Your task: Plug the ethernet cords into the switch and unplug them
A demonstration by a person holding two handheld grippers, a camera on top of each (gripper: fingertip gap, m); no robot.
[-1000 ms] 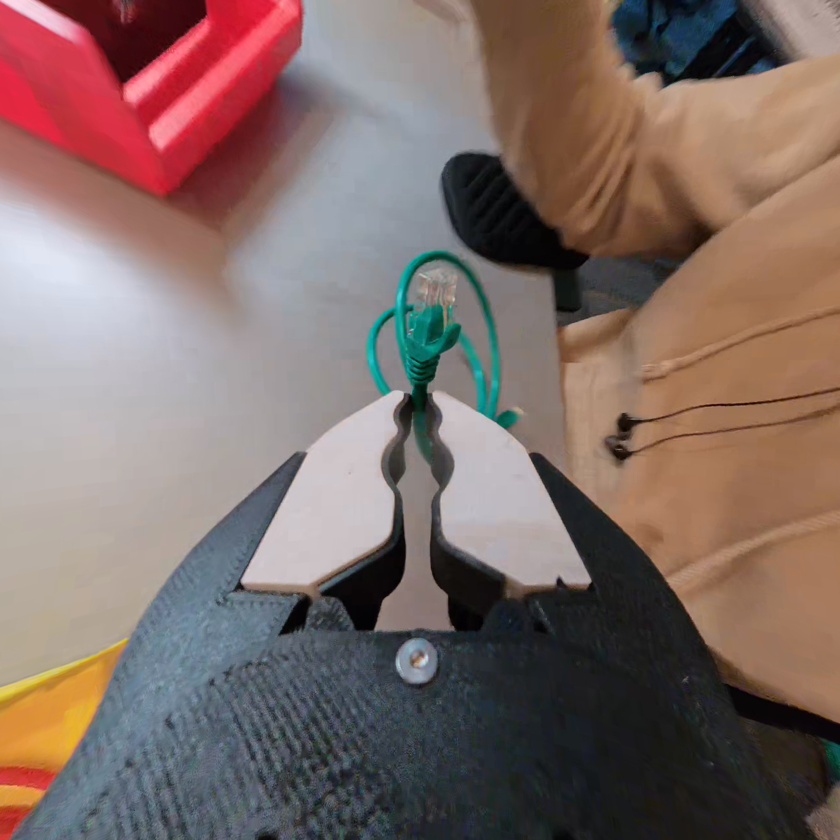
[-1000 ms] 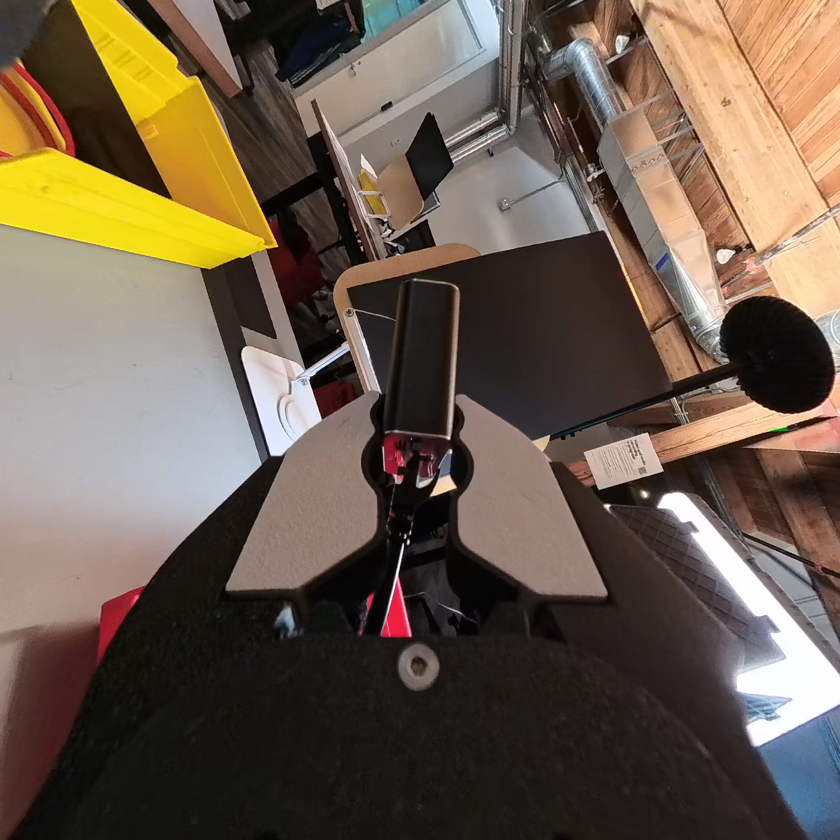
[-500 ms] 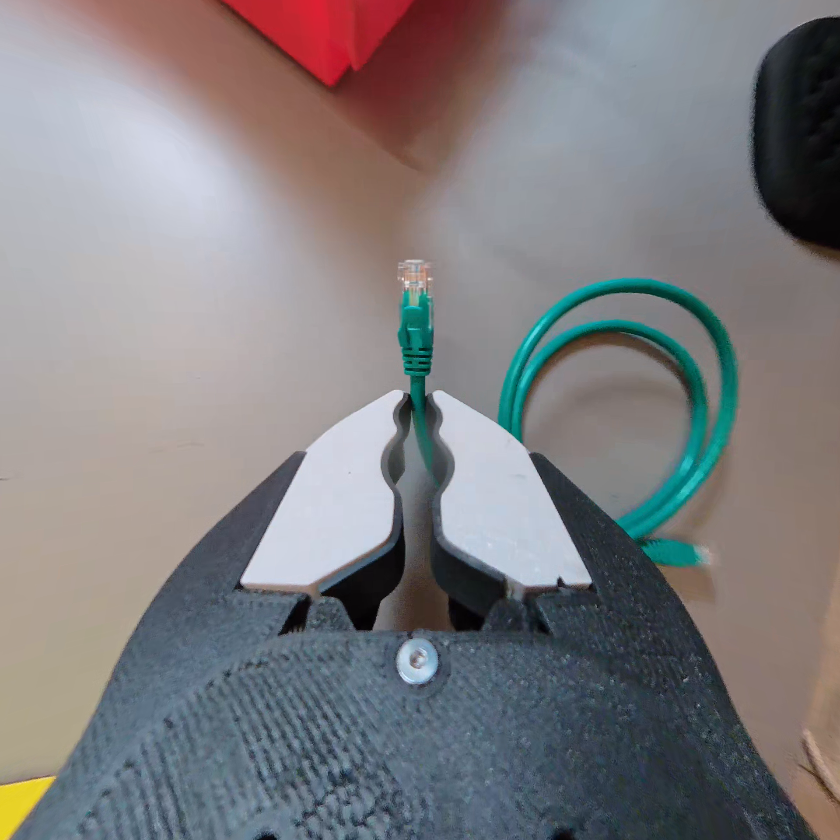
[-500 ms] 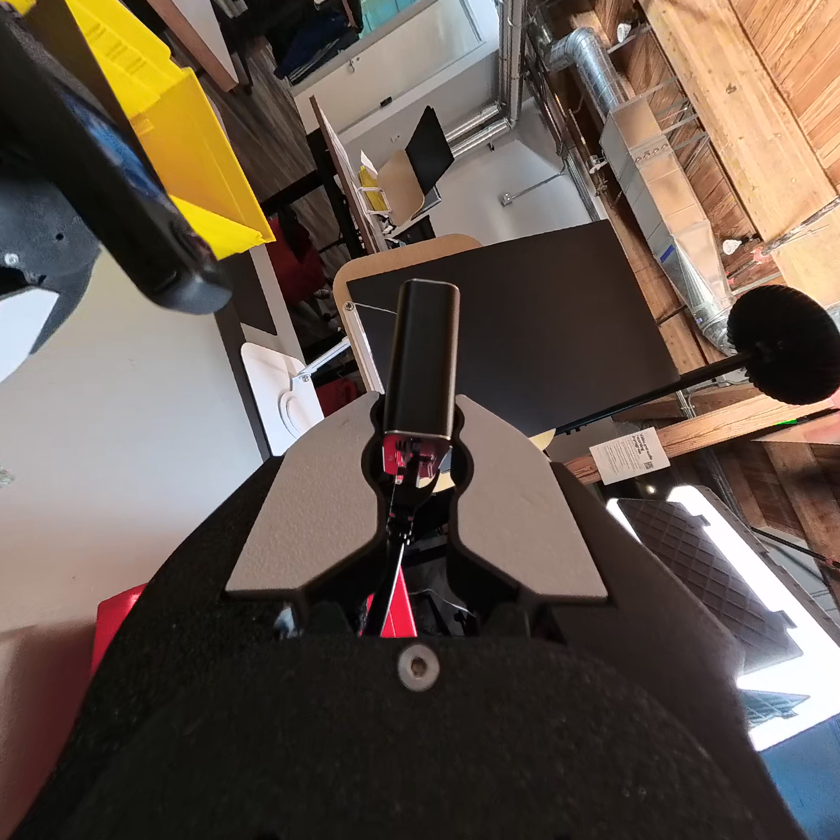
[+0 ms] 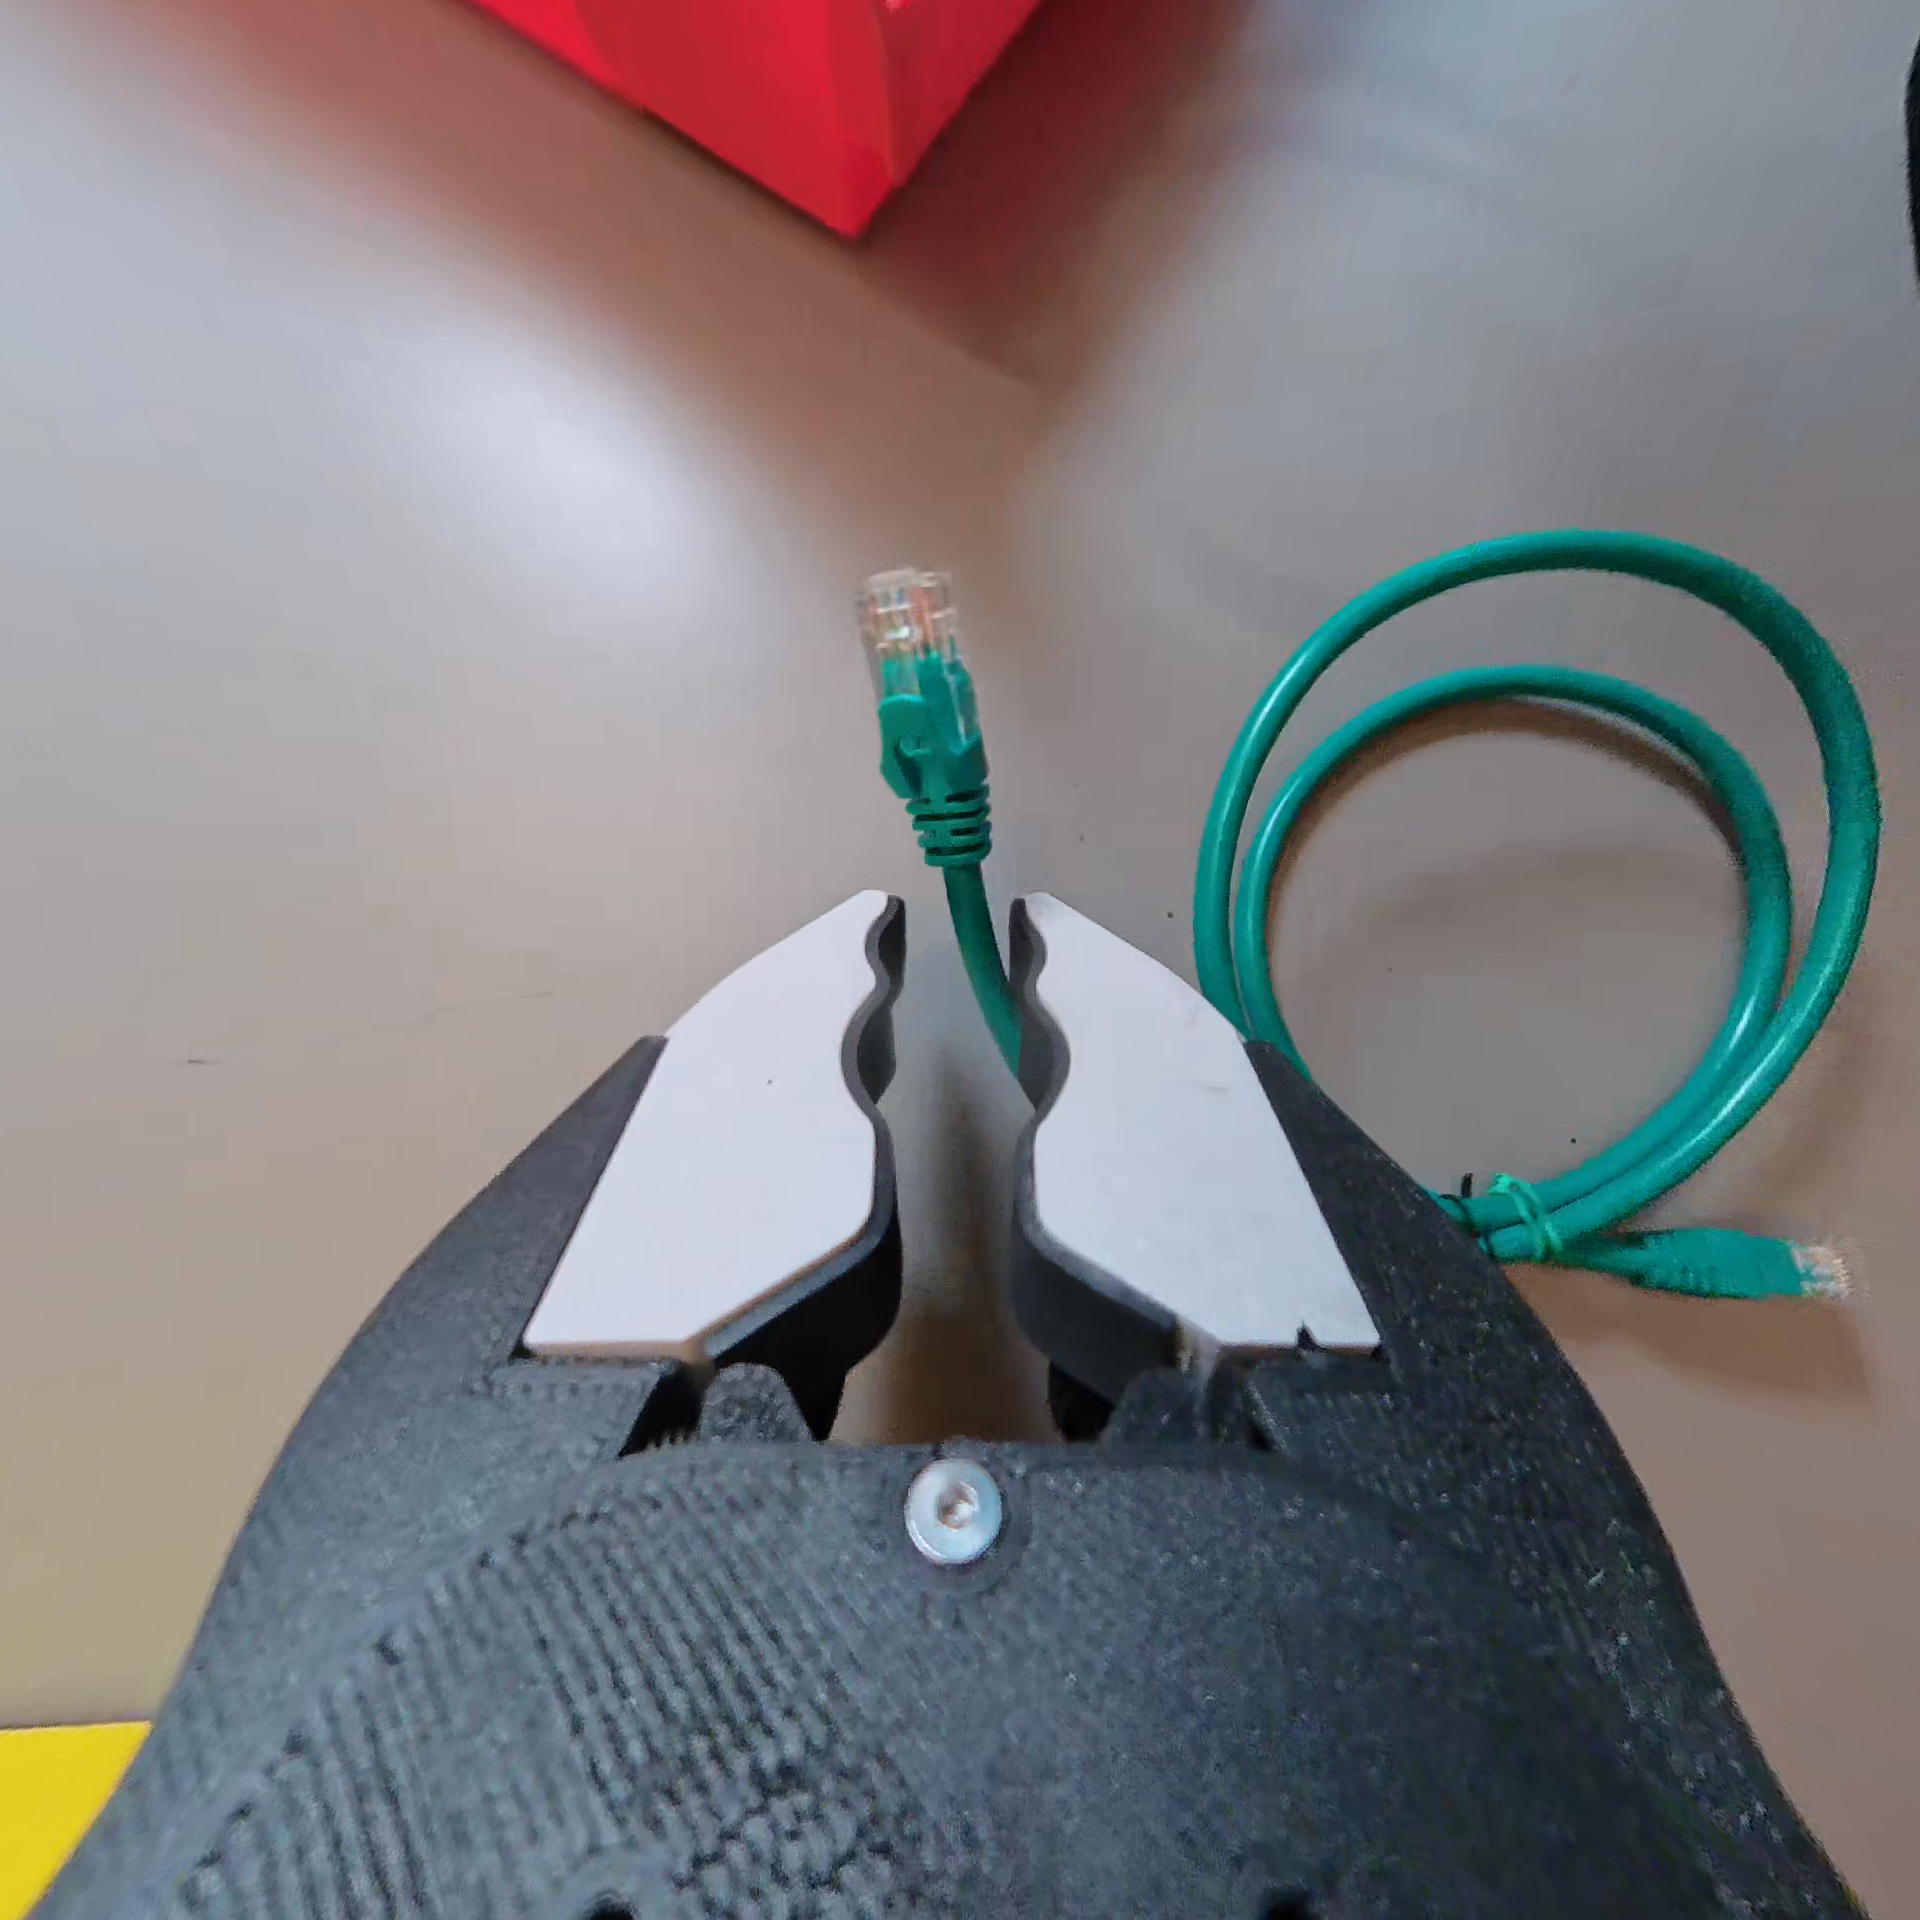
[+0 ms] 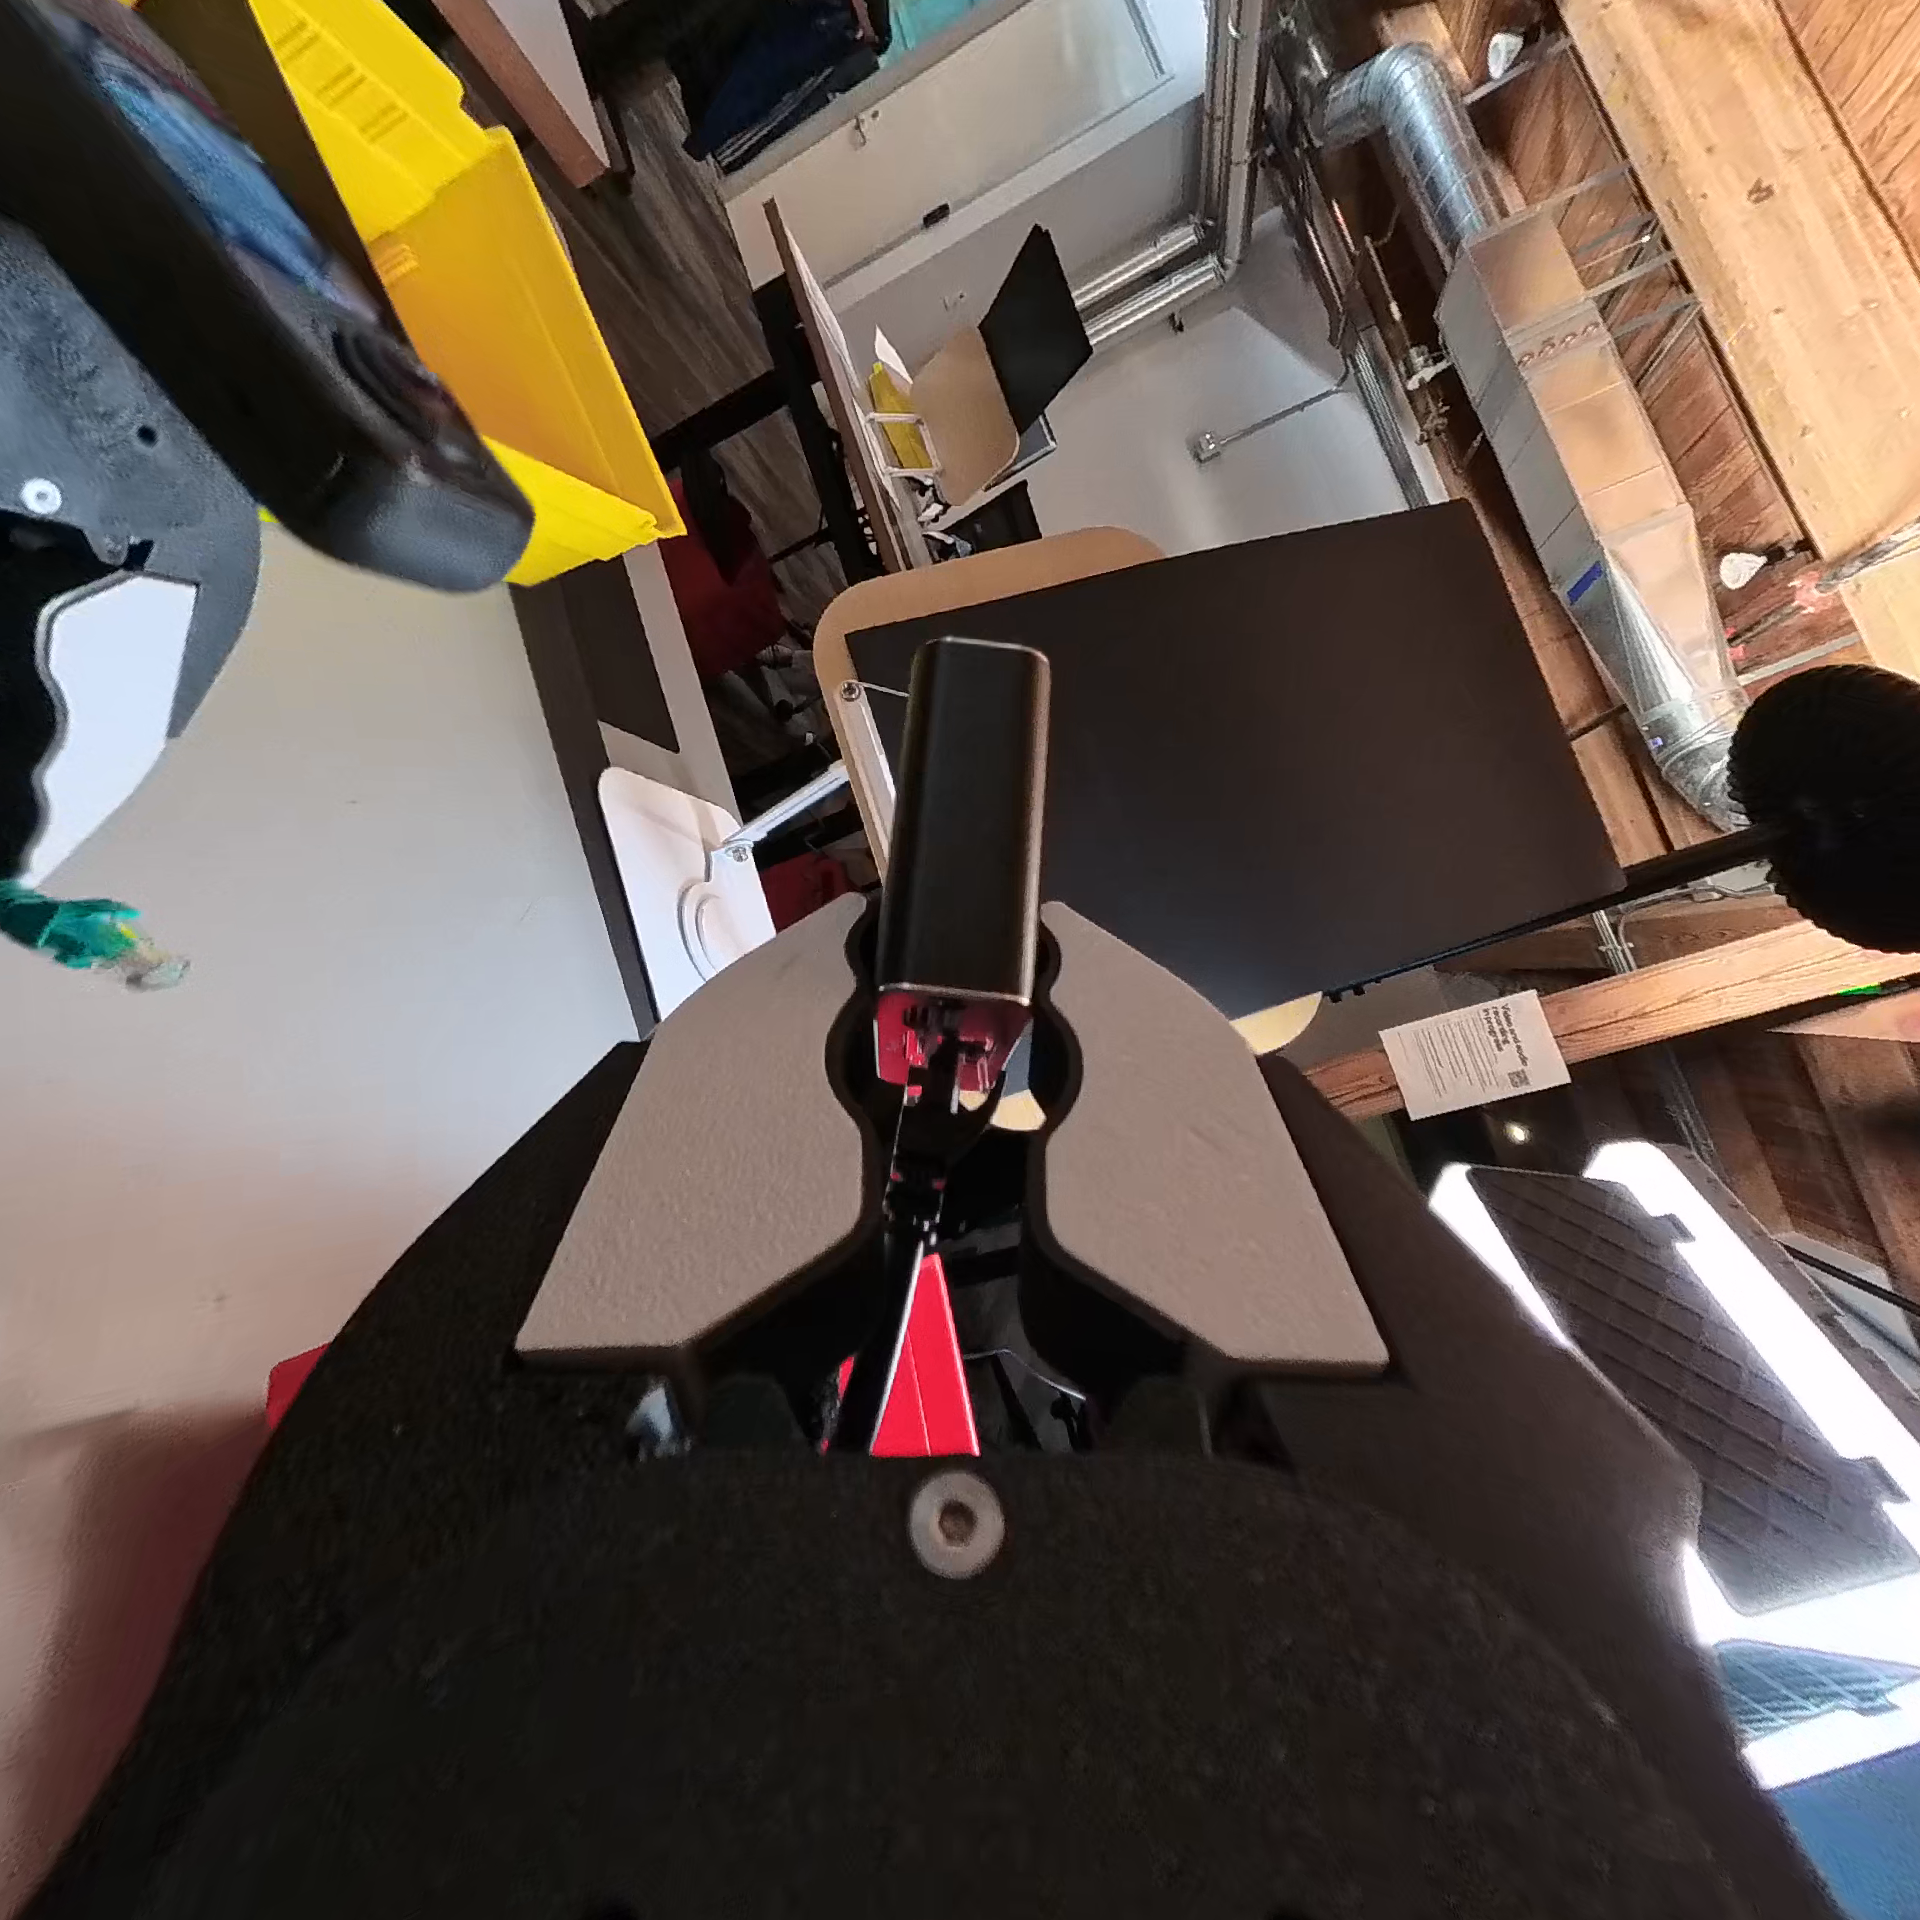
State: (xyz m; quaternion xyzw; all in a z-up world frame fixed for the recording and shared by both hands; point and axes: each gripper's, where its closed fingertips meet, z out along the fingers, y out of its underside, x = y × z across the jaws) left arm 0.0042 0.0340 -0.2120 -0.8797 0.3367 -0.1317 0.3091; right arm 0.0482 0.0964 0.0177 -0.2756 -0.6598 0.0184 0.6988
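Note:
A green ethernet cord lies coiled (image 5: 1558, 883) on the grey table, tied with a green twist tie, with one plug (image 5: 1808, 1268) lying at the right. Its other plug (image 5: 920, 665) sticks up ahead of my left gripper (image 5: 956, 914). The jaws are open, and the cord leans loosely against the right finger (image 5: 1143, 1122). My right gripper (image 6: 956, 925) is shut on the black box-shaped switch (image 6: 966, 821) and holds it up in the air, pointing away from the table. The left gripper (image 6: 156, 436) and the green plug (image 6: 73, 925) also show at the far left of the right wrist view.
A red bin (image 5: 790, 83) stands at the top of the left wrist view, and a yellow corner (image 5: 62, 1766) shows at the bottom left. In the right wrist view a yellow bin (image 6: 488, 312) sits at the table's (image 6: 312, 1039) far edge, with a dark board (image 6: 1299, 831) beyond.
My left jaws have opened and let the cord go loose; the plug now tilts to the left. The left gripper has moved into the right wrist view. The right gripper keeps its hold on the switch.

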